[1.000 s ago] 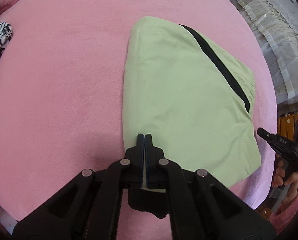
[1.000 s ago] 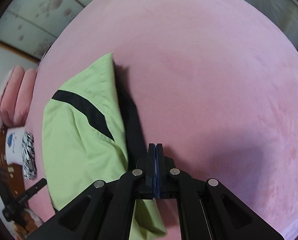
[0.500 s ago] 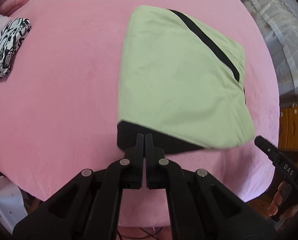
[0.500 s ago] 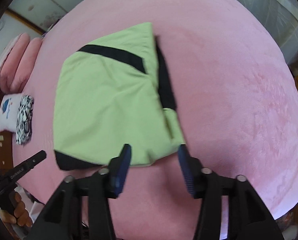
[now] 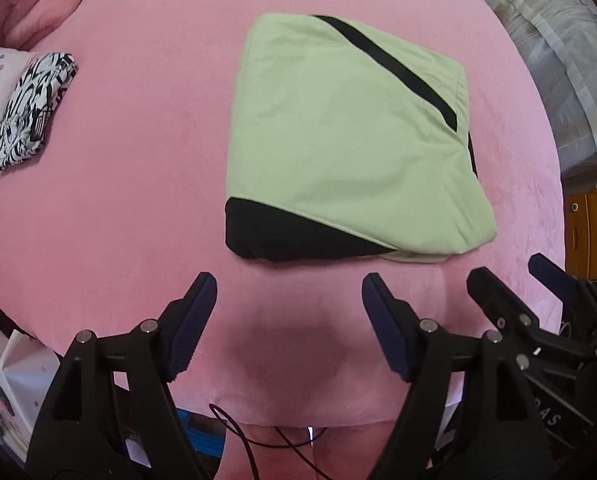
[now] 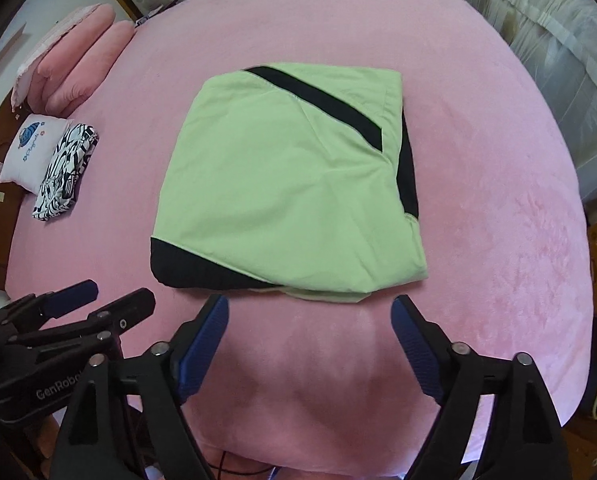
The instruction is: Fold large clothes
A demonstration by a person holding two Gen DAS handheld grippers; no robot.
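The green garment is laid folded flat on the pink bed, just ahead of both claws, apparently let go so the fold can settle. The left gripper and right gripper have just been opening and are held released, nothing between them. Open bedding is left around every edge.

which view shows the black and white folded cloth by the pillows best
The right wrist view: the black and white cloth lies whole and less warped, beside the white pillow near the pink pillows. The left wrist view shows it too, but at the picture's edge, more stretched, with the white pillow cut off.
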